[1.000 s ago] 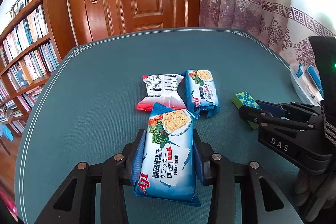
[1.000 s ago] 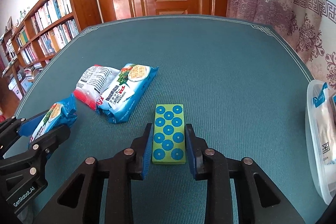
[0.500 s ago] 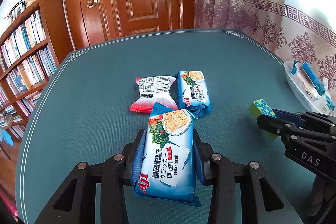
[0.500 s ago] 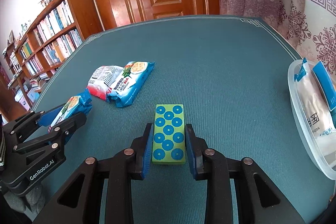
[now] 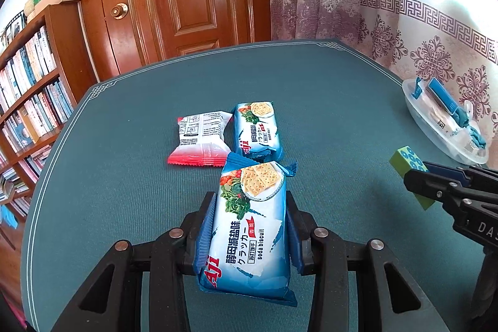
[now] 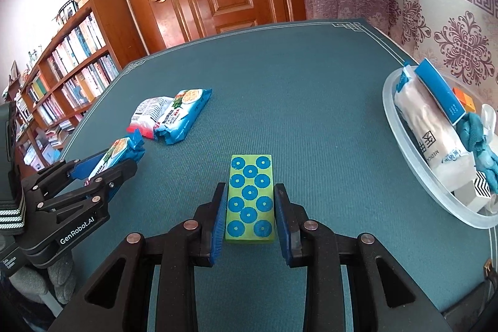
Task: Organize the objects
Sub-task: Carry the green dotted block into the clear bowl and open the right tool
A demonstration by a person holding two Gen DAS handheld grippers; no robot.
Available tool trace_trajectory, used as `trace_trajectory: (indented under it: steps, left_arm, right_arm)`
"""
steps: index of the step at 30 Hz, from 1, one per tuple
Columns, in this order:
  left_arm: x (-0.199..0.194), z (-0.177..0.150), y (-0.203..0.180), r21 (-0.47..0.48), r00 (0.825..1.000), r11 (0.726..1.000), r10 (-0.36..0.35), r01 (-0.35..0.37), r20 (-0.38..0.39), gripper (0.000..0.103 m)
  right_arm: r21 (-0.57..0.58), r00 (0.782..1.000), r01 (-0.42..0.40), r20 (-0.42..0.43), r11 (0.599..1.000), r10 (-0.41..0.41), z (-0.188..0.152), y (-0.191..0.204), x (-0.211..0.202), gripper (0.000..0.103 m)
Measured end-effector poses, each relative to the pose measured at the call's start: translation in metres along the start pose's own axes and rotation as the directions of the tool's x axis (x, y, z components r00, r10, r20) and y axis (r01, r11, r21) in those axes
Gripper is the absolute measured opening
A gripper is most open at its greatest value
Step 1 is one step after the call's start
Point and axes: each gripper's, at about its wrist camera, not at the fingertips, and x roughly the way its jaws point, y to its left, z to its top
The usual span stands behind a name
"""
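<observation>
The left tongs (image 5: 249, 226) are clamped on a blue soda biscuit packet (image 5: 249, 238), held above the green worktop (image 5: 140, 207). The right tongs (image 6: 250, 207) are clamped on a green block with blue dots (image 6: 250, 198), also lifted clear of the worktop. Beyond the left tongs lie a second blue biscuit packet (image 5: 258, 126) and a white-and-red snack packet (image 5: 202, 142), side by side and touching. A clear plastic tub (image 6: 401, 142) holding wrapped items sits near the worktop's right edge.
</observation>
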Motion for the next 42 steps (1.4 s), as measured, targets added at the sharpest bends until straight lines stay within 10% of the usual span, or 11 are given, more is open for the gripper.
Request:
trace_trajectory:
  steps: [42]
  left_arm:
    - [-0.011, 0.013, -0.107, 0.123, 0.994, 0.986, -0.111, 0.112, -0.014, 0.043]
  right_arm:
    - [0.292, 0.943, 0.243, 0.153, 0.925, -0.296, 0.015, -0.185, -0.084, 0.03]
